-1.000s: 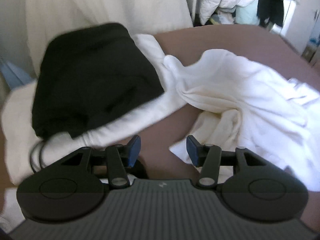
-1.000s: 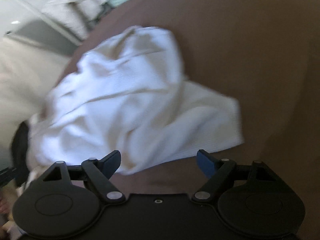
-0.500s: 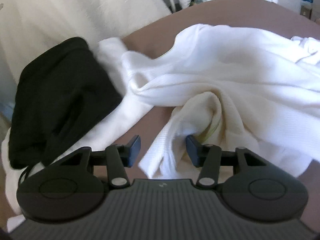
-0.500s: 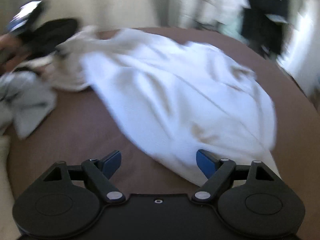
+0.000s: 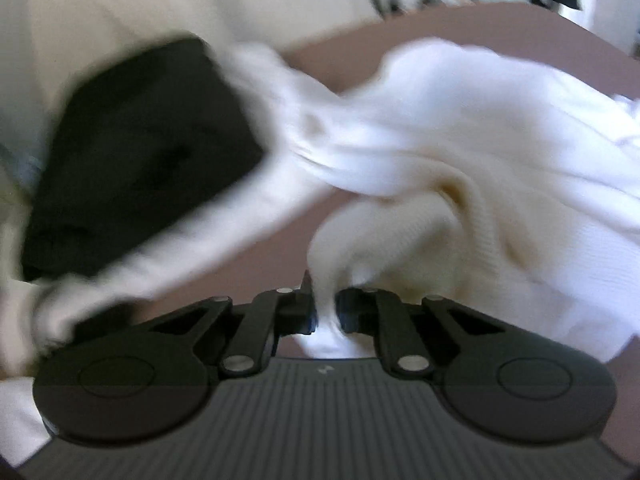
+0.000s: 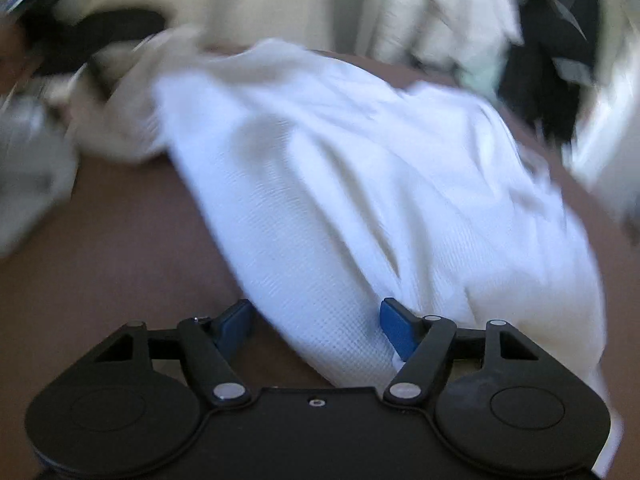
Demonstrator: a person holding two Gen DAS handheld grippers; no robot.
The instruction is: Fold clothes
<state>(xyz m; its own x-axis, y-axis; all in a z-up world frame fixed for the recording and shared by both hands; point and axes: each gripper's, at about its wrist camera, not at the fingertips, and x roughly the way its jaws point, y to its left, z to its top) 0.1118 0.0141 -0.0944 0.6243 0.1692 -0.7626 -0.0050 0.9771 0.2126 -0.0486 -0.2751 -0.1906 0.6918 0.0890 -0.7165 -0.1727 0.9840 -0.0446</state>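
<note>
A crumpled white garment [image 5: 460, 168] lies across the brown surface [image 5: 272, 256]. In the left wrist view my left gripper [image 5: 325, 312] is shut on a bunched edge of that white cloth, which runs up between the pads. The right wrist view shows the same white garment [image 6: 340, 184] spread wide, its near hem lying between the blue fingers [image 6: 394, 326] of my right gripper [image 6: 314, 324], which stands open around it. Both views are blurred by motion.
A black folded garment [image 5: 144, 160] rests on another white piece [image 5: 192, 240] at the left of the brown surface. Pale fabric [image 5: 160, 0] rises behind it. Hanging clothes [image 6: 532, 52] crowd the far right. A grey-white item [image 6: 28, 168] lies at the left edge.
My left gripper has closed on the edge of the white garment that lay between its open fingers. My right gripper moved in until the hem sits between its fingers.
</note>
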